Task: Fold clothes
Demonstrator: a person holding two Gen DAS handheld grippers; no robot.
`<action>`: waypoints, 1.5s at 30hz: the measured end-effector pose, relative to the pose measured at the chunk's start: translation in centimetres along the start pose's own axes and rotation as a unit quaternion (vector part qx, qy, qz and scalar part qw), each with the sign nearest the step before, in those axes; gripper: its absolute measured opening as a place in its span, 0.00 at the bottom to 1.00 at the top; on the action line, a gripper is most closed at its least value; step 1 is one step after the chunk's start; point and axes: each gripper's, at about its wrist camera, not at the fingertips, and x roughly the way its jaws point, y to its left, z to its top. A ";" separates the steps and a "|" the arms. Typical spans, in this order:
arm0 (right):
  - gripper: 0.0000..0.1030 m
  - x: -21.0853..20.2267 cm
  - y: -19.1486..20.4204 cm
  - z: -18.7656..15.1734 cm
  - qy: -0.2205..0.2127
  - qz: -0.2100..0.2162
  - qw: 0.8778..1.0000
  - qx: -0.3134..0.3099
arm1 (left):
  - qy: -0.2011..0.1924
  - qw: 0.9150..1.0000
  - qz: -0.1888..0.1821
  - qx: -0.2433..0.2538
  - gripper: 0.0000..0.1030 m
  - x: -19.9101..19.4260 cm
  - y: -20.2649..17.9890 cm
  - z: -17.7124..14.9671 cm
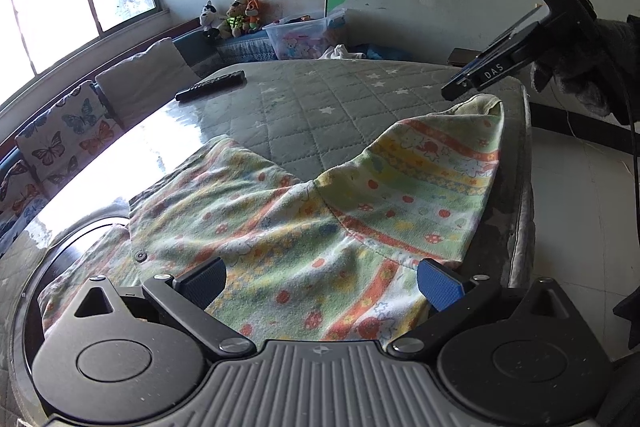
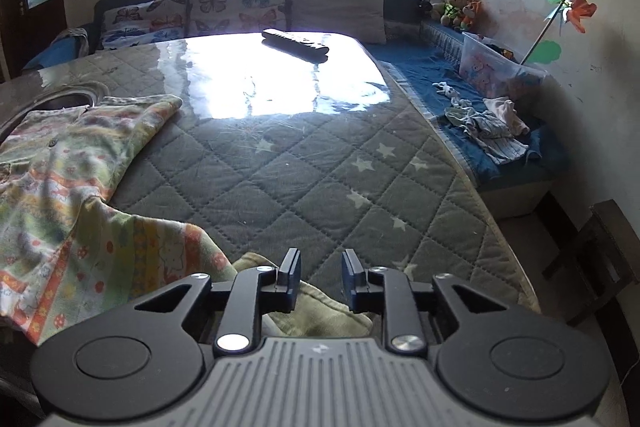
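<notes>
A child's pastel garment (image 1: pixel 304 227) with orange stripes and cartoon prints lies spread on the quilted grey table (image 1: pixel 320 107). My left gripper (image 1: pixel 322 281) hovers over its near part, jaws wide open, cloth showing between the fingers and neither pad pressing on it. One sleeve runs to the right up to a pale green cuff (image 1: pixel 482 107). My right gripper (image 1: pixel 460 89) sits just above that cuff. In the right wrist view the right gripper (image 2: pixel 322 273) has a narrow gap between its pads. The cuff (image 2: pixel 320 309) lies under the fingers, not pinched. The garment's body (image 2: pixel 72 163) spreads to the left.
A black remote control (image 2: pixel 295 45) lies on the glossy far part of the table. Cushions (image 2: pixel 236 1) line a sofa under the window. A blue bench holds loose clothes (image 2: pixel 488 131), a plastic toy box (image 2: pixel 496 71) and soft toys (image 2: pixel 456 7). A dark chair (image 2: pixel 600 259) stands right.
</notes>
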 end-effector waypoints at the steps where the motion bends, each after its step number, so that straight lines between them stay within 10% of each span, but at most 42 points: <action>1: 0.24 0.2 0.0 0.1 0.004 0.006 1.000 -0.003 | 0.001 1.000 -0.001 0.000 1.00 0.1 0.0 0.0; 13: 0.50 2.4 1.6 0.3 0.036 0.068 0.995 -0.061 | 0.012 1.000 -0.003 0.000 1.00 0.6 -0.3 0.0; 20: 0.05 1.5 1.9 -0.6 0.025 0.059 0.997 -0.048 | 0.015 1.000 -0.003 -0.001 1.00 0.6 -0.4 -0.1; 28: 0.04 -1.7 0.2 -0.1 -0.062 -0.047 0.997 -0.002 | 0.015 1.000 -0.002 -0.002 1.00 0.6 -0.4 -0.4; 34: 0.14 -1.1 -1.8 -0.1 -0.062 -0.091 0.993 0.041 | 0.018 1.000 -0.003 -0.009 1.00 0.5 -0.3 -0.8; 45: 0.51 2.9 1.2 -1.1 -0.024 -0.017 0.999 0.040 | -0.002 0.998 0.038 -0.055 1.00 -2.7 2.3 -2.3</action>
